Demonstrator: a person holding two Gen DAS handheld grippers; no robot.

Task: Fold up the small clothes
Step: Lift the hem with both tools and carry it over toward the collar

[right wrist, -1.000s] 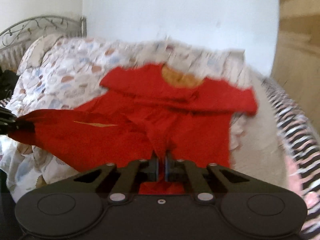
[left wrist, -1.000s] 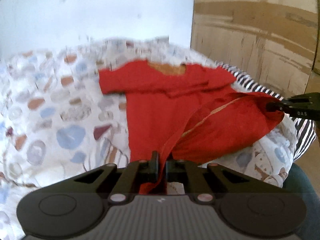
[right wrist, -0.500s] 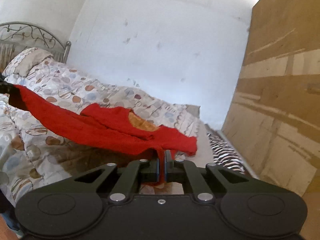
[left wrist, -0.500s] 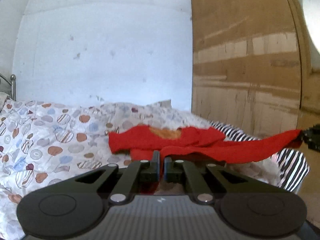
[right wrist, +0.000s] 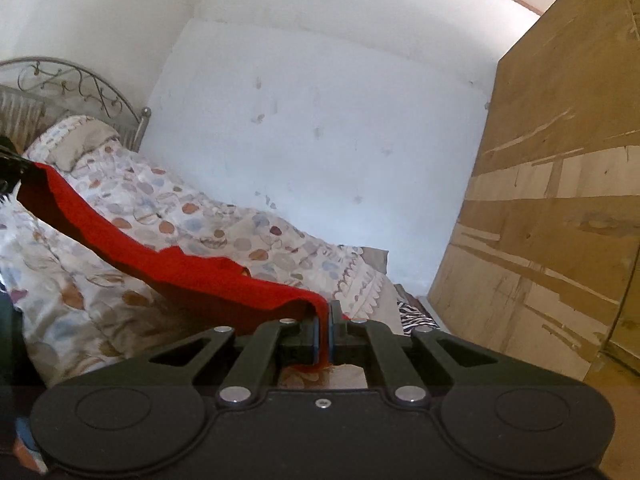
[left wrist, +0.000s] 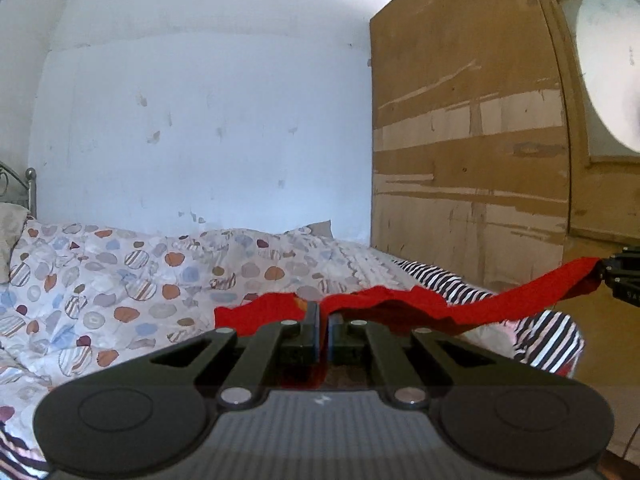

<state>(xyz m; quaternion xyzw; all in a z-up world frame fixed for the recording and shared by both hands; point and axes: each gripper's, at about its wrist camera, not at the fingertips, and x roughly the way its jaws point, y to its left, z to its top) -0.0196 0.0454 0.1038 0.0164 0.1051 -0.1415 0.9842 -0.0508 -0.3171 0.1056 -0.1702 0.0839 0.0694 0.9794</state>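
You had both grippers, left (left wrist: 323,334) and right (right wrist: 325,340), clamped on the shirt (right wrist: 192,268), lifted over the bed (left wrist: 120,280). No fold was laid yet.

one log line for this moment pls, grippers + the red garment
left gripper: shut on red garment | right gripper: shut on red garment | garment: lifted, stretched between both over bed

Red garment (left wrist: 500,304), spotted wht duvet (left wrist: 120,280)
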